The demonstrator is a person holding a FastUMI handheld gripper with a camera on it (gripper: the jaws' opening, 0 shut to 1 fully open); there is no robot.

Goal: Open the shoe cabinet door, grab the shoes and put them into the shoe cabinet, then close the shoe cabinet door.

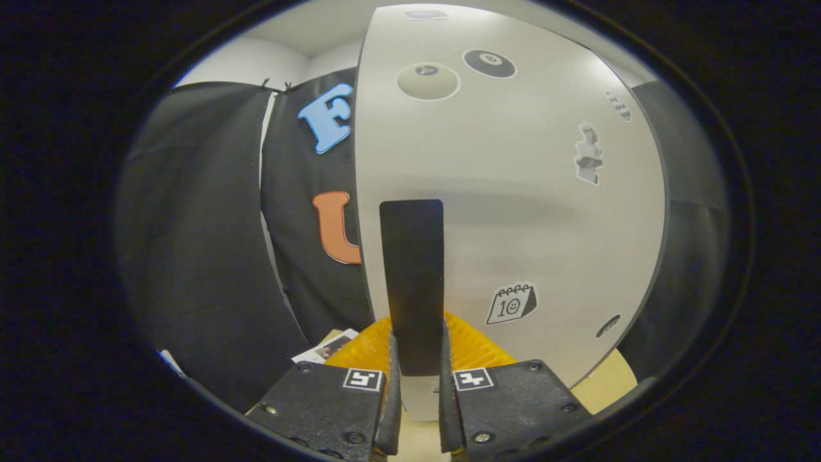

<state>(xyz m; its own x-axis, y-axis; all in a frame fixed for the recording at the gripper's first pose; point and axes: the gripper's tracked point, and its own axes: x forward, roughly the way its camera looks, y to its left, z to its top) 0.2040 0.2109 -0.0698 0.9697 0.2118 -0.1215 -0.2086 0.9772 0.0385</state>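
The fingers [417,350] clench the black handle [412,282] on the white cabinet door [513,212].

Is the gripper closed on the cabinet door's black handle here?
Shut on it: the gripper has both fingers pressed against the black handle's lower end, on the white door.

White sticker-dotted cabinet door [513,192], upright black handle [412,276] between fingers
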